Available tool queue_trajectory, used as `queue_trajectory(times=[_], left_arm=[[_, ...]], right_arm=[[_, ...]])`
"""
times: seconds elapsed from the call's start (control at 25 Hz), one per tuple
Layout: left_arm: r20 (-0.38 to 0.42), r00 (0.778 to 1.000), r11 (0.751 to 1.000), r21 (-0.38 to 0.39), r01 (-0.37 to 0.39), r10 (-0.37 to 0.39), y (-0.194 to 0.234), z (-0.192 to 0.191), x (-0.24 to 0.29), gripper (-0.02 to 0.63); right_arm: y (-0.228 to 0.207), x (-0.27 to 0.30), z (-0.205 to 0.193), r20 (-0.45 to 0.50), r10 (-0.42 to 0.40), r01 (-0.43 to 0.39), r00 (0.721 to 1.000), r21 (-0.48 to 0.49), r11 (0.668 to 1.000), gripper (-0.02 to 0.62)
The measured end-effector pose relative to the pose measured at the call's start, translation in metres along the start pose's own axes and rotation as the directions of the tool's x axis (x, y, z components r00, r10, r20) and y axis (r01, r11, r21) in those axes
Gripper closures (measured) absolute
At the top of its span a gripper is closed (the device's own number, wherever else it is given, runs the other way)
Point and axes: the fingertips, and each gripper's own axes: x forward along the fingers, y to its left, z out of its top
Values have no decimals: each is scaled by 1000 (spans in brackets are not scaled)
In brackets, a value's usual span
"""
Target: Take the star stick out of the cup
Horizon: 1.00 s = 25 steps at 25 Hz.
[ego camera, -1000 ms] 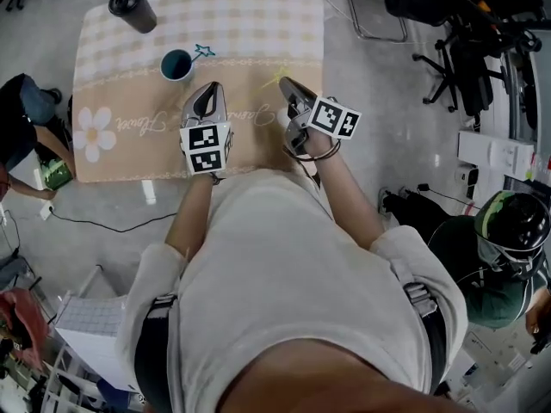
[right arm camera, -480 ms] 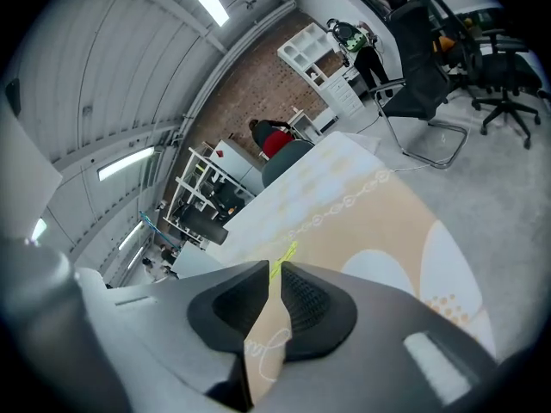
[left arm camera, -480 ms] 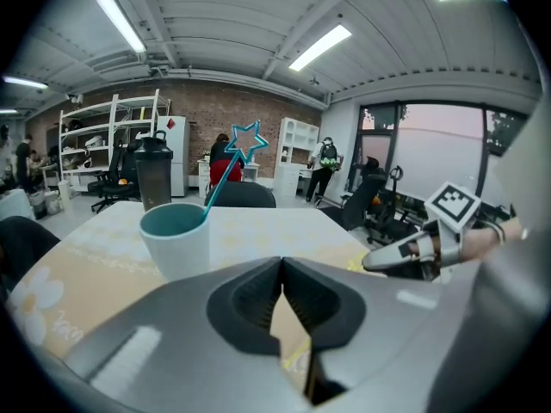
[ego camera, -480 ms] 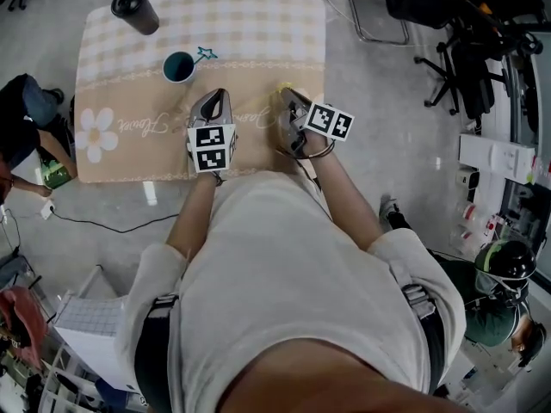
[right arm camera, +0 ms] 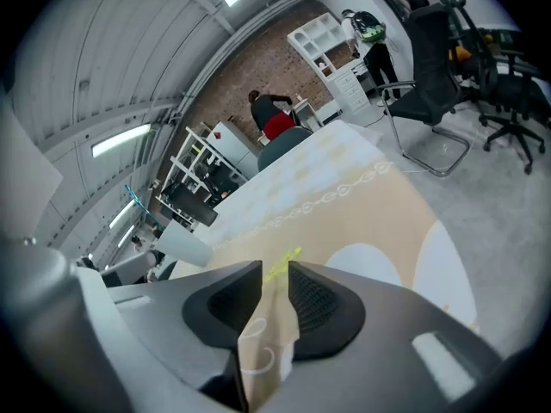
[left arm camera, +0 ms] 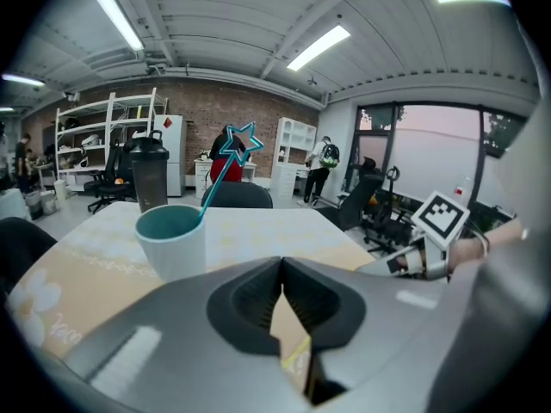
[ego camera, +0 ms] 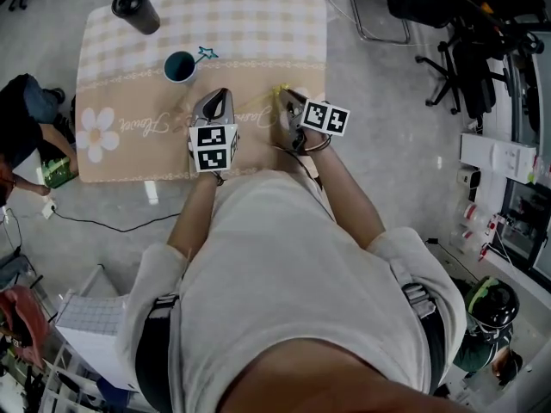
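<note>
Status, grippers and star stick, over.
Left gripper shut, empty. Right gripper just opened wider, yellow stick between its tips. Teal star stick in cup, unobstructed.

On table [ego camera: 258, 24], star stick [ego camera: 205, 53] in cup [ego camera: 178, 67]; bottle [ego camera: 135, 7] behind, farther left.

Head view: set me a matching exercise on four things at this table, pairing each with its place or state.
Things:
1. blue star stick
2. yellow stick
3. black bottle
4. left tool

Places or states:
a. lying flat on the table
b. jaws shut
c. standing at the table's far left corner
d. leaning in the cup

Pairs: 1-d, 2-a, 3-c, 4-b.
</note>
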Motion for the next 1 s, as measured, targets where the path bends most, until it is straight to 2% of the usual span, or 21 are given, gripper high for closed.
queue_trajectory(times=[0.08, 0.28, 0.32, 0.36, 0.44, 0.52, 0.56, 0.64, 0.76, 0.88, 1.0], left_arm=[[7, 1000, 1000, 10, -9, 9, 3, 3, -4, 603], [75, 993, 989, 107, -99, 91, 20, 32, -29, 603], [97, 988, 983, 130, -131, 119, 27, 40, -33, 603], [118, 982, 974, 152, -166, 149, 34, 49, -38, 603], [147, 968, 955, 189, -229, 203, 52, 63, -43, 602], [155, 960, 940, 218, -262, 231, 65, 74, -44, 603], [146, 963, 937, 237, -256, 226, 67, 75, -42, 603], [84, 981, 930, 312, -194, 177, 64, 70, -32, 603], [-20, 991, 886, 450, -109, 133, 58, 60, -18, 603], [-31, 988, 838, 534, -110, 150, 57, 65, -14, 602], [-38, 986, 824, 555, -112, 160, 56, 68, -10, 596]], right_arm=[[-1, -2, -4, -25, -28, 26, 999, -67, 997, 447], [-2, -22, -9, -31, -92, 82, 995, -243, 966, 409], [0, -27, -8, -17, -95, 87, 995, -269, 959, 422], [4, -32, -6, 1, -90, 86, 996, -290, 953, 461], [14, -40, -1, 38, -62, 70, 997, -319, 945, 596], [25, -42, 4, 64, -29, 48, 998, -329, 943, 597], [29, -43, 7, 74, -16, 39, 997, -330, 943, 597], [36, -43, 11, 86, 4, 25, 996, -327, 945, 597], [48, -44, 15, 95, 29, 4, 995, -325, 946, 597], [55, -47, 17, 97, 44, -9, 994, -333, 943, 597], [55, -49, 17, 97, 42, -8, 994, -334, 943, 596]])
